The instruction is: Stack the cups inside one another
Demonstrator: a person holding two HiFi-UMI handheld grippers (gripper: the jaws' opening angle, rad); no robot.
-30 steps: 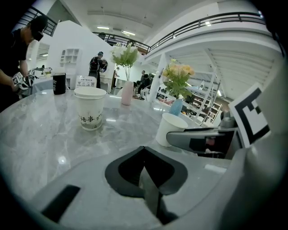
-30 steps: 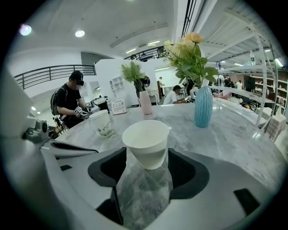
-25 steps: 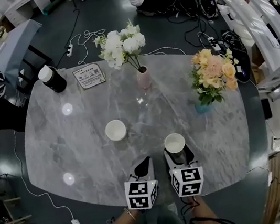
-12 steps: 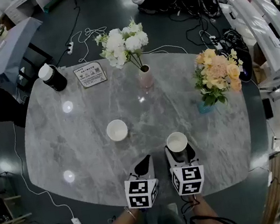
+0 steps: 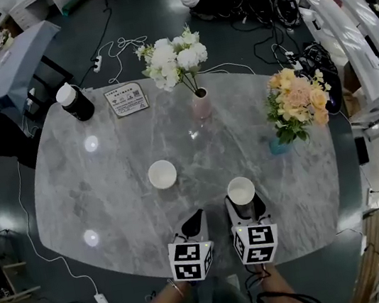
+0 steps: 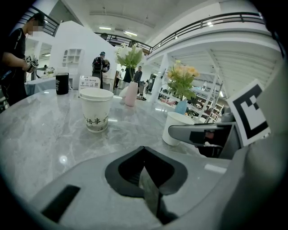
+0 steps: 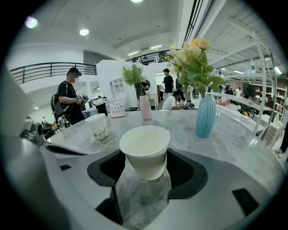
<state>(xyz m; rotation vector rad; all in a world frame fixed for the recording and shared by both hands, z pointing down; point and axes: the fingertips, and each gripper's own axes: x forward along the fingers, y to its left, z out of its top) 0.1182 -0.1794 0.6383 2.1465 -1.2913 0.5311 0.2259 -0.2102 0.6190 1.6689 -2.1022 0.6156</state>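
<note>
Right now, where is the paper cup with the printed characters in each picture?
Head view: printed paper cup mid-table, ahead of the left gripper.
Left gripper view: the cup stands left of centre.
Right gripper view: the cup stands left, beyond the plain cup in the right gripper.
Shared landmark: the pink vase behind it.

The worktop (image 5: 111,196) is being viewed steeply from overhead by the head view and skimmed low, facing outward, by both gripper views. The plain cup (image 7: 145,150) is being shared by all three.
</note>
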